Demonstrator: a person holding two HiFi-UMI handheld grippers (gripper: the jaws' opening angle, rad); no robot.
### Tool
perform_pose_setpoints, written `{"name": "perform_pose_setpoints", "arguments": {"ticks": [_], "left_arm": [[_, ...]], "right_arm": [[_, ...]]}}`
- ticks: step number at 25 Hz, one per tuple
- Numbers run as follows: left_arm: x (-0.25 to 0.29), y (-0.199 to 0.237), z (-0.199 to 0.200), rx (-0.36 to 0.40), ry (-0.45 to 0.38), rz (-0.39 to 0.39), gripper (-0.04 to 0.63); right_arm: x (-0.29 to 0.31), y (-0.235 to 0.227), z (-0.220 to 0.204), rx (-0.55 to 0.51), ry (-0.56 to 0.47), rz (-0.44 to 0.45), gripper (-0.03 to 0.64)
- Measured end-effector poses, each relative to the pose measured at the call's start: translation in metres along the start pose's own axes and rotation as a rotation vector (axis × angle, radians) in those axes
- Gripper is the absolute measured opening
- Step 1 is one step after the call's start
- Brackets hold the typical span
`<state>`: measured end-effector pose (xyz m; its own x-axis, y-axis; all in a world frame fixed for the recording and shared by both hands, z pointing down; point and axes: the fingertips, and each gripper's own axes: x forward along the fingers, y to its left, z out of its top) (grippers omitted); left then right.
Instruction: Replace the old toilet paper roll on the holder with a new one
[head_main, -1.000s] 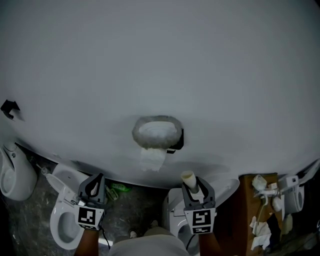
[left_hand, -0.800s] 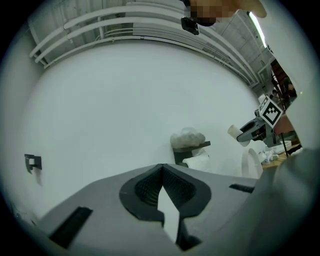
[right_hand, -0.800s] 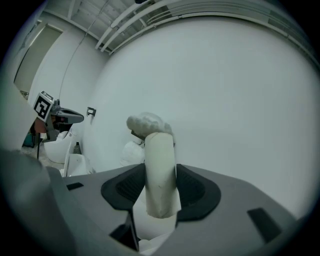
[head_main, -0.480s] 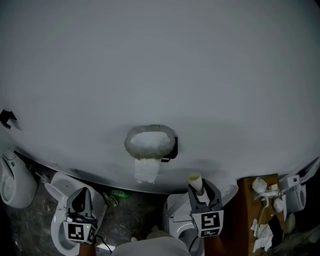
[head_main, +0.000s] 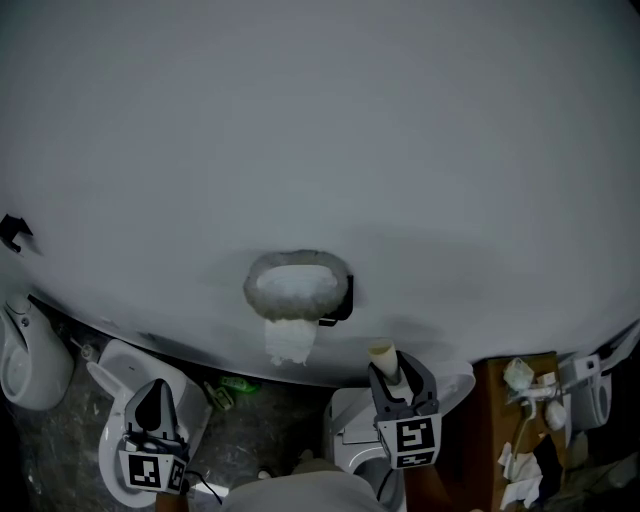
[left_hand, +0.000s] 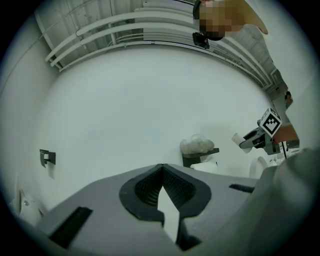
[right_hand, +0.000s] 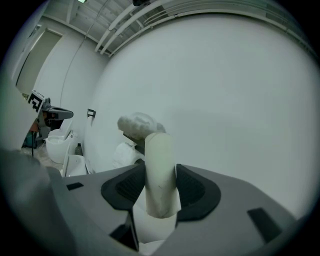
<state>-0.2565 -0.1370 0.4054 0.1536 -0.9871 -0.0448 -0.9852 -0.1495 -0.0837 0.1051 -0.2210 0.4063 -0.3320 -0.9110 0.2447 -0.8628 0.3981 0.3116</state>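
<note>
A white paper roll sits on a black wall holder, with a tail of paper hanging below it. My right gripper is below and to the right of the holder, shut on a bare cardboard tube. In the right gripper view the tube stands upright between the pads, with the roll behind it. My left gripper is low at the left, shut and empty. In the left gripper view its jaws meet, and the roll lies ahead to the right.
A plain white wall fills most of the view, with a black hook at the far left. Toilets stand below at left and under my right gripper. A wooden stand with white items is at the right. A green object lies on the floor.
My left gripper has drawn back down and to the left, away from the roll. The right gripper with the tube has shifted slightly right and stays below the holder.
</note>
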Motion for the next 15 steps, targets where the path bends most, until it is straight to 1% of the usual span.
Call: {"name": "perform_pose_setpoints", "arguments": {"ticks": [9,13,15], "left_arm": [[-0.001,-0.001,0.005,0.011,0.009,0.007,0.006],[-0.005,0.001,0.005,-0.012,0.017,0.016,0.005],[-0.007,0.000,0.007,0.001,0.021,0.016,0.005]], "right_arm": [[0.011,0.014,0.006,0.003,-0.018,0.059,0.191],[0.012,0.018,0.007,0.005,-0.017,0.075,0.190],[0.012,0.021,0.008,0.006,-0.020,0.082,0.190]]}}
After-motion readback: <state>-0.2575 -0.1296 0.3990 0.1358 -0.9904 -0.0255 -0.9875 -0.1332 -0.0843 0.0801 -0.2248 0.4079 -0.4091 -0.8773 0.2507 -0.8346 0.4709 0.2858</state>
